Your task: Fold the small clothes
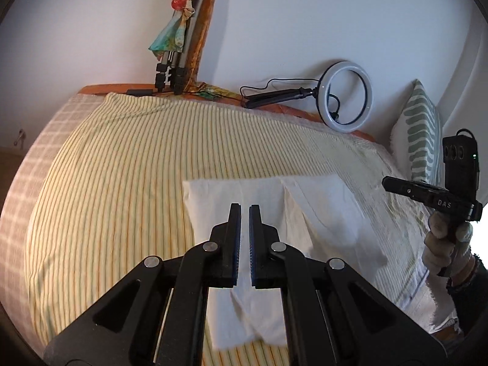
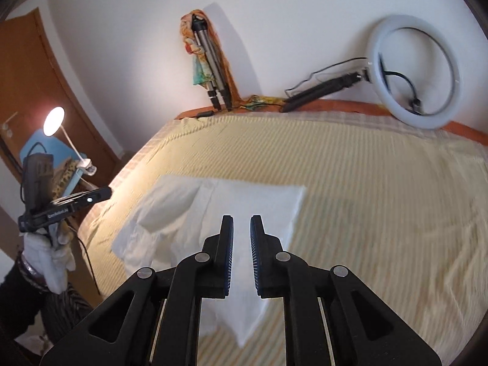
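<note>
Though the white garment (image 1: 274, 231) lies on the striped bed cover (image 1: 116, 164) already doubled over with a crease down its middle, it looks only partly folded. The left tongs (image 1: 245, 210) hover above it, jaws a narrow slit apart, empty; the right tongs (image 2: 242, 222) likewise, slightly wider, holding nothing.
</note>
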Demonstrator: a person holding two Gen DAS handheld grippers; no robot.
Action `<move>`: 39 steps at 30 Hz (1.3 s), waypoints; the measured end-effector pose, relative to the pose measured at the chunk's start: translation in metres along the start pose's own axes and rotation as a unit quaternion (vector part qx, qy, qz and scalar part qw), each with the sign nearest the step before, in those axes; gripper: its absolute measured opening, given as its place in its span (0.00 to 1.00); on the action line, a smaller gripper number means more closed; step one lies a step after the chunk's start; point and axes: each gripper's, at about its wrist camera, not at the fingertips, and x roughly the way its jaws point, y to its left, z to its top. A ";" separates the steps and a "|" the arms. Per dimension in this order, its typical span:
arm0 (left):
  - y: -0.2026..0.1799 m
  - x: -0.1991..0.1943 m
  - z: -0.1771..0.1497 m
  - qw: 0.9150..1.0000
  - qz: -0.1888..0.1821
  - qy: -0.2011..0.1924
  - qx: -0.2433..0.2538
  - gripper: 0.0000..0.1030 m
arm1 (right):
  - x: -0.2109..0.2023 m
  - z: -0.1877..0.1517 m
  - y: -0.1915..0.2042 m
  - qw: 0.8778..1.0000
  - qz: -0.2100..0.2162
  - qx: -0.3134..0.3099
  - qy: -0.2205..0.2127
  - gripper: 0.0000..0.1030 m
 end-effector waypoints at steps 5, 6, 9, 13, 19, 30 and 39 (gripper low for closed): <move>-0.012 0.047 0.020 0.999 -0.002 0.024 0.036 0.01 | 0.051 0.021 0.006 0.999 0.001 -0.022 0.025 0.11; -0.016 0.058 0.021 0.998 0.003 0.032 0.055 0.01 | 0.062 0.022 0.006 0.999 -0.001 -0.028 0.034 0.11; -0.016 0.084 0.017 0.995 0.009 0.055 0.077 0.01 | 0.088 0.021 0.006 0.997 -0.016 -0.042 0.058 0.11; -0.002 0.113 -0.001 0.993 0.018 0.086 0.084 0.01 | 0.107 0.010 -0.002 0.995 -0.012 -0.047 0.082 0.11; 0.008 0.118 -0.015 0.993 0.008 0.079 0.083 0.01 | 0.122 -0.006 -0.008 0.994 -0.017 -0.056 0.092 0.08; 0.033 0.089 0.017 0.999 -0.002 0.037 0.014 0.01 | 0.089 0.011 -0.039 0.998 -0.014 0.013 0.065 0.14; 0.040 0.111 0.010 0.993 0.081 0.061 0.056 0.01 | 0.097 -0.003 -0.052 0.995 -0.059 0.010 0.082 0.13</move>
